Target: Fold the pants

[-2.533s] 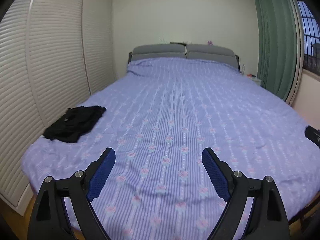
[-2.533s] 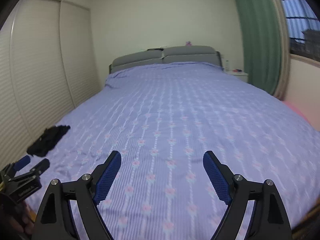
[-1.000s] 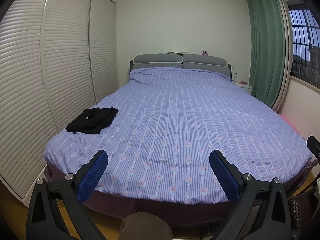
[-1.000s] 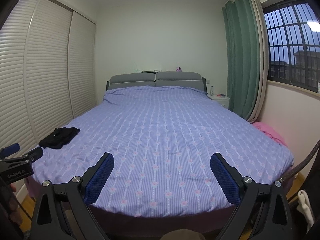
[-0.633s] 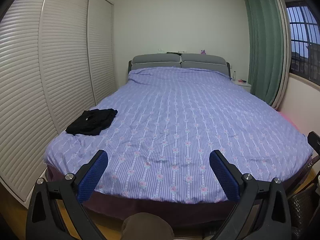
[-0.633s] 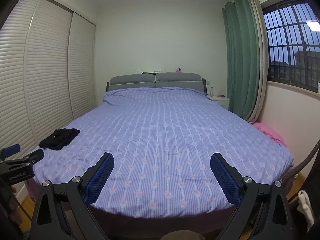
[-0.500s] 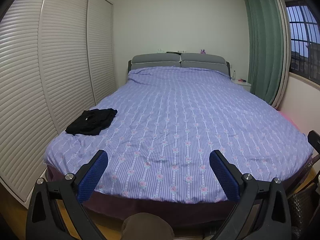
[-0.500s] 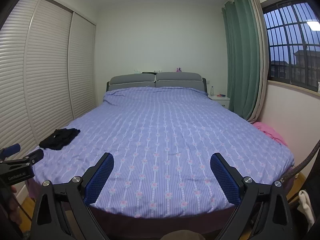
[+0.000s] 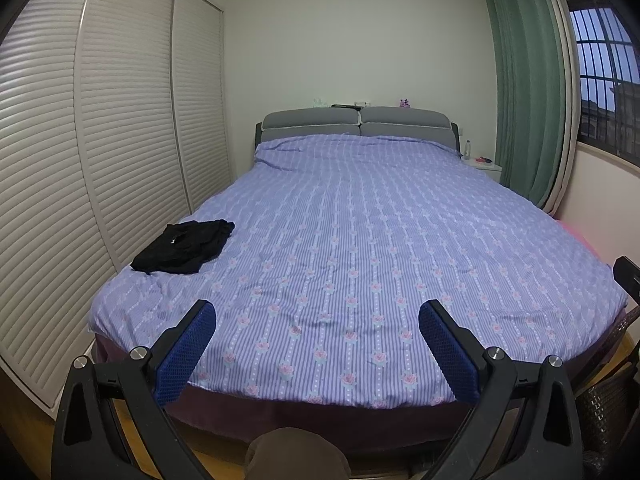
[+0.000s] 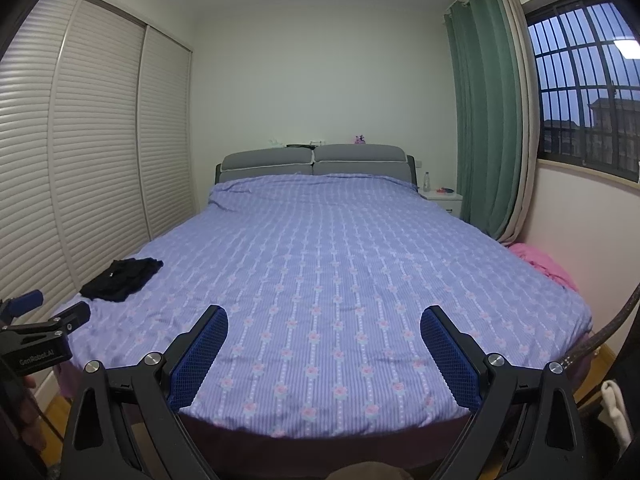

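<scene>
Pants (image 9: 185,247), black and bunched in a loose heap, lie on the bed (image 9: 360,240) near its foot, close to the edge that faces the louvred wardrobe doors (image 9: 80,160). Nearest the cameras, short of the foot of the bed, the left gripper (image 9: 317,322) is spread wide with nothing between its blue pads (image 9: 186,354), and the right gripper (image 10: 324,328) is just as wide and just as empty (in the right wrist view the left gripper's tips show at the frame edge, on the wardrobe side of the bed). Both grippers are well apart from the pants. A purple striped, flowered cover lies over the whole bed. At its far end stands a grey headboard (image 10: 314,160), beside that a white nightstand (image 10: 442,199), then green curtains (image 10: 484,120) by a barred window (image 10: 584,80).
</scene>
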Motion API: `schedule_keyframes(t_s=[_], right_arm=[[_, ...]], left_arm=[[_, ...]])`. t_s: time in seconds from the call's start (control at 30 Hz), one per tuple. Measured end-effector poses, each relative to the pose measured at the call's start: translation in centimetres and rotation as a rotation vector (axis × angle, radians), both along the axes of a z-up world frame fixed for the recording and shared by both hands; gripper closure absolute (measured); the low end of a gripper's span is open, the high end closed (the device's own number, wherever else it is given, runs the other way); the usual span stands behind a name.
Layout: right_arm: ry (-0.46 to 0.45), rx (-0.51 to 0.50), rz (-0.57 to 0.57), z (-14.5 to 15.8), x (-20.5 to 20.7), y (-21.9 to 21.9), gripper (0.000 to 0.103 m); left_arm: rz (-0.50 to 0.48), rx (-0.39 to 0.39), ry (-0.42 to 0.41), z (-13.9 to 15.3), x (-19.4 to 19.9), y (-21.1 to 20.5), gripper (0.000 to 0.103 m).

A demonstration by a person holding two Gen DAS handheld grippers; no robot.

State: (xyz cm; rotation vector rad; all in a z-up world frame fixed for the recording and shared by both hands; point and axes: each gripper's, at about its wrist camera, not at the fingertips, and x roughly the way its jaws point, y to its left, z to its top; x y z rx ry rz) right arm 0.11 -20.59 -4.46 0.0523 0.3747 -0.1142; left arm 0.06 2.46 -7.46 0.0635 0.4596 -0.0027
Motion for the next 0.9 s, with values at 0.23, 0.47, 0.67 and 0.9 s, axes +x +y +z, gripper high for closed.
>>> schedule_keyframes(t_s=[0.23,0.47,0.67,0.9], right_arm=[[-0.005,0.0,0.003,0.14,0.17,0.06,0.005],[-0.01,0.001,0.001,0.2,0.22,-0.04,0.005],[-0.009,0.001,0.0,0.15,0.23,-0.08,0.005],[-0.009,0.005,-0.004,0.16,0.25,-0.07,0.005]], left_arm=[[-0.001,0.003,-0.004,0.14,0.07,-0.16,0.0],[0.0,0.0,-0.005,0.18,0.01,-0.19,0.0],[0.0,-0.001,-0.004,0.18,0.01,-0.17,0.0],[0.007,-0.002,-0.003,0.31,-0.12,-0.17,0.0]])
